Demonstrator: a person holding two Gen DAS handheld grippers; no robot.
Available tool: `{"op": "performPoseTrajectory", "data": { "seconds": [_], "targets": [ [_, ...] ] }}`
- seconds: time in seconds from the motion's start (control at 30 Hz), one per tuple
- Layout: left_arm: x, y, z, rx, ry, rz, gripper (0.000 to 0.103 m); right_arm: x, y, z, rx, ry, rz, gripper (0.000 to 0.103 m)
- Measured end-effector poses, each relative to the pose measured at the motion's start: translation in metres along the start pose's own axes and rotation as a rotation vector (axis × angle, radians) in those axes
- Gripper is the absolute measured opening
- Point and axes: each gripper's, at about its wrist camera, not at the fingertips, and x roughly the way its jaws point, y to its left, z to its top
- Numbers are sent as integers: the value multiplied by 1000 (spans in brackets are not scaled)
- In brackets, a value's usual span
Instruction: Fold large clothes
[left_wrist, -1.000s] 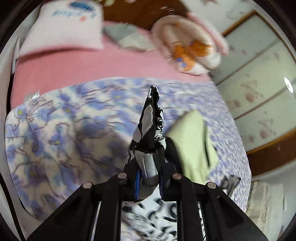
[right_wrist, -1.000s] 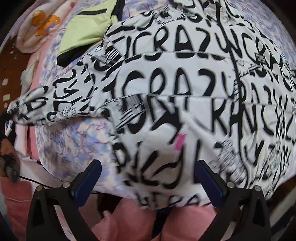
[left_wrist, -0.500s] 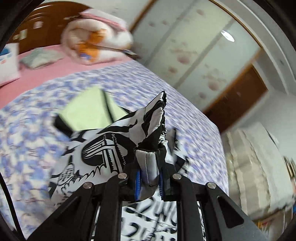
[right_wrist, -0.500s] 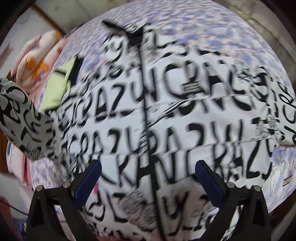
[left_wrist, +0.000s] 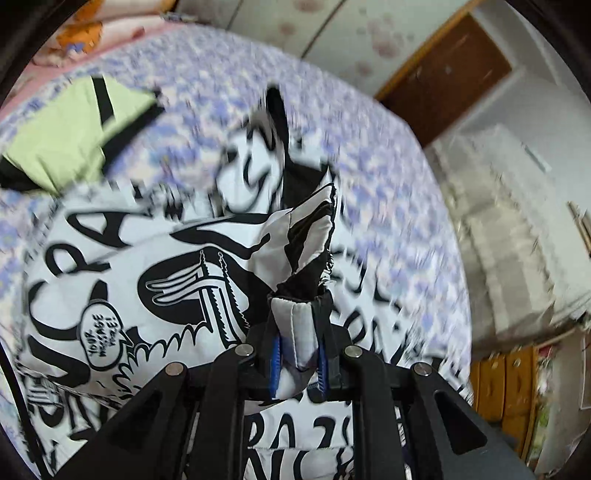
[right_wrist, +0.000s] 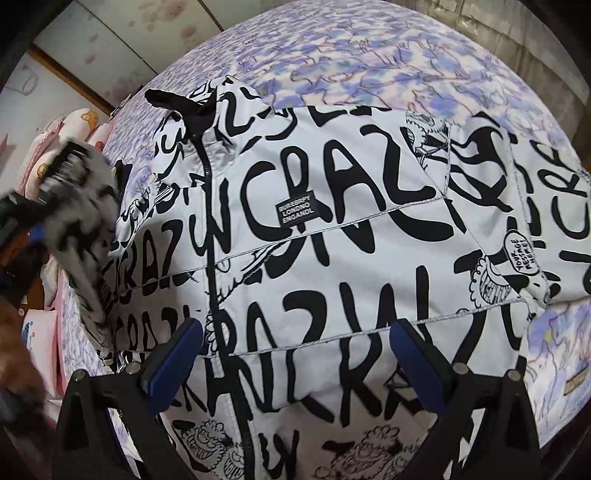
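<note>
The left gripper (left_wrist: 297, 363) is clamped narrow on the padded cuff of the jacket (right_wrist: 332, 258). 1 s ago that cuff hung over bare bedspread w/ the pillows behind; 0.5 s ago it was swinging round; now it's above the jacket body, so the sleeve is being carried inward across the front. I judge the 1st sleeve fold is underway, not yet laid down. The right gripper (right_wrist: 295, 365) has its jaws spread wide, holding nothing, hovering over the lower front by the zip; 1 s ago it was over the hem near the bed's near edge.

The jacket lies flat, zip up, over the middle of the bed (right_wrist: 406, 70), its hem toward the near edge & collar toward the far side. A green garment (left_wrist: 74, 129) sits near the far-left corner, just beside the jacket's shoulder. Bare bedspread beyond the collar & along the right edge gives room; the other sleeve reaches close to that right edge, so not much slack there.
</note>
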Motion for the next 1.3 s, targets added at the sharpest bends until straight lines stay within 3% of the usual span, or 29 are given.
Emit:
{"op": "performPoseTrajectory", "data": {
  "seconds": [0.1, 0.2, 0.23, 0.27, 0.3, 0.33, 0.4, 0.47, 0.57, 0.73, 0.83, 1.0, 1.07, 1.13, 1.2, 1.3],
  "targets": [
    [35, 8, -12, -39, 106, -20, 17, 11, -7, 3, -14, 16, 14, 101],
    [57, 13, -22, -41, 198, -40, 29, 22, -9, 6, -35, 33, 17, 101],
    [60, 14, -23, -36, 210, -46, 39, 26, -9, 7, -37, 40, 21, 101],
    [60, 14, -23, -27, 213, -49, 47, 29, -9, 7, -38, 47, 27, 101],
    [58, 15, -23, -20, 207, -45, 66, 32, -9, 8, -38, 54, 33, 101],
    [55, 16, -18, -19, 195, -44, 74, 37, -7, 8, -39, 66, 45, 101],
    [40, 19, -9, -10, 152, -40, 77, 46, -3, 9, -43, 87, 63, 101],
    [26, 25, 6, -1, 125, -9, 87, 54, 0, 9, -34, 110, 78, 101],
    [1, 43, 19, 11, 75, 85, 88, 65, 7, 11, 2, 128, 122, 101],
    [-31, 98, 19, -13, 62, 280, 88, 86, 26, 23, 35, 132, 196, 92],
    [-53, 137, 7, -48, 69, 342, 88, 104, 35, 31, 75, 143, 229, 88],
    [-82, 206, -26, -116, 100, 496, 88, 117, 45, 39, 108, 124, 223, 68],
    [-85, 227, -39, -138, 122, 516, 88, 120, 49, 43, 113, 113, 224, 65],
    [-82, 241, -51, -141, 151, 539, 88, 123, 51, 47, 123, 100, 213, 56],
    [-76, 254, -61, -136, 179, 569, 88, 125, 52, 52, 134, 97, 199, 32],
    [-67, 263, -70, -119, 183, 594, 88, 123, 53, 61, 163, 76, 201, 14]
  ]
}}
